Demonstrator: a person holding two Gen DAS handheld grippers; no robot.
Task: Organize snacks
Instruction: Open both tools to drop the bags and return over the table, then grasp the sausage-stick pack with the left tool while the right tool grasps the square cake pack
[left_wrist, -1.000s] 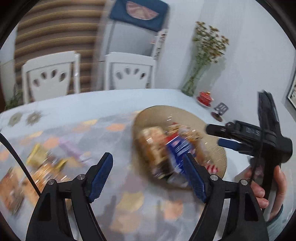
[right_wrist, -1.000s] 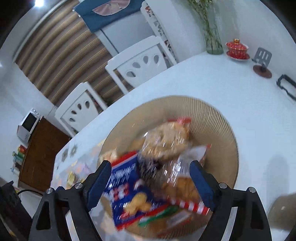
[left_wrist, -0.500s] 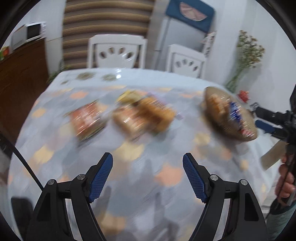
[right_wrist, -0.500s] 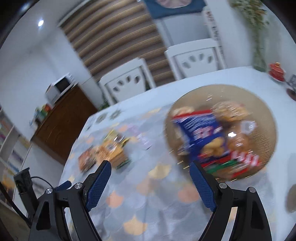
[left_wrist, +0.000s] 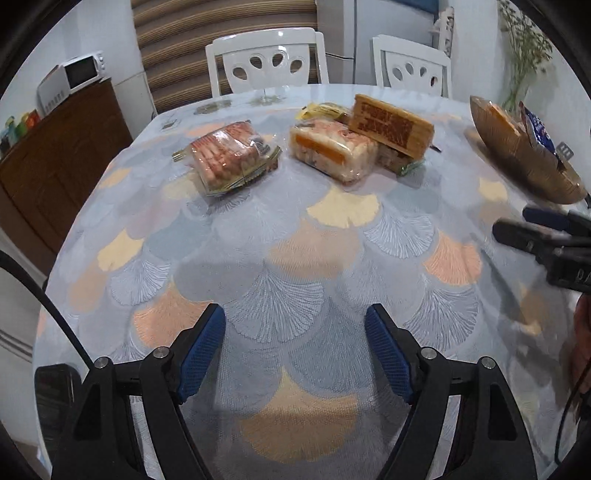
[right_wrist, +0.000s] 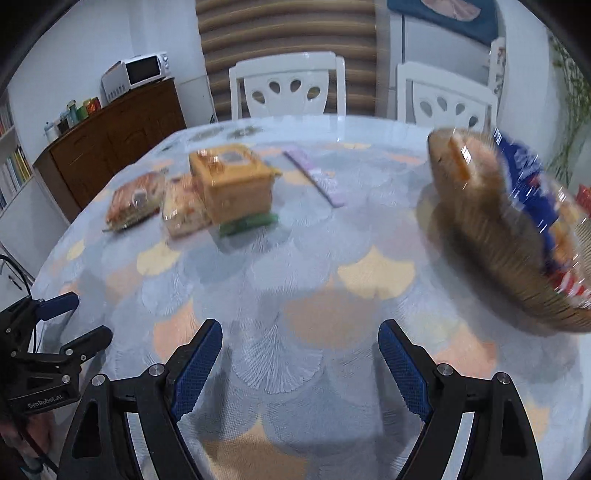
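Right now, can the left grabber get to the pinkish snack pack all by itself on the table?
Probably yes. The left gripper is open and empty, and only bare tablecloth lies between it and the pink snack pack, which sits apart from the other packs.

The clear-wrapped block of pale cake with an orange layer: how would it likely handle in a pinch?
The clear-wrapped pale cake block with the orange layer looks soft, so it would probably dent under a hard squeeze. Its glossy film may slip. It lies flat, touching the tan printed box, so tipping seems unlikely.
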